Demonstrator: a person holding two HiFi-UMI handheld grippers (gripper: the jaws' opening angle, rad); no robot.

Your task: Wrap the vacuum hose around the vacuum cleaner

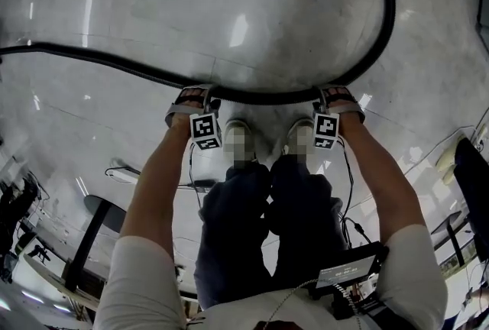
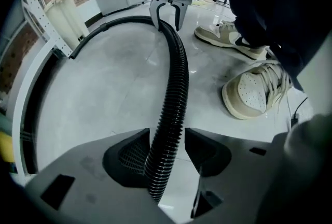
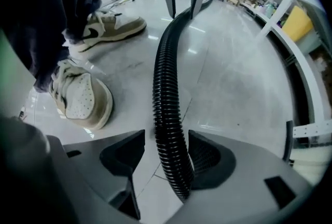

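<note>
The black vacuum hose (image 1: pixel 260 98) lies on the floor (image 1: pixel 229 15) just in front of our shoes (image 2: pixel 254 91). Our left gripper (image 1: pixel 195 94) and right gripper (image 1: pixel 336 94) point down over it, one before each shoe. Both jaws stand apart around the hose, not clamping it.

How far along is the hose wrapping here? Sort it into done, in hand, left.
Done: nothing wrapped; the black hose lies loose across the floor. In hand: the left gripper and right gripper each straddle it, jaws open, not gripping. Left: grasp, lift and wind it round the vacuum cleaner, which is out of view.
</note>
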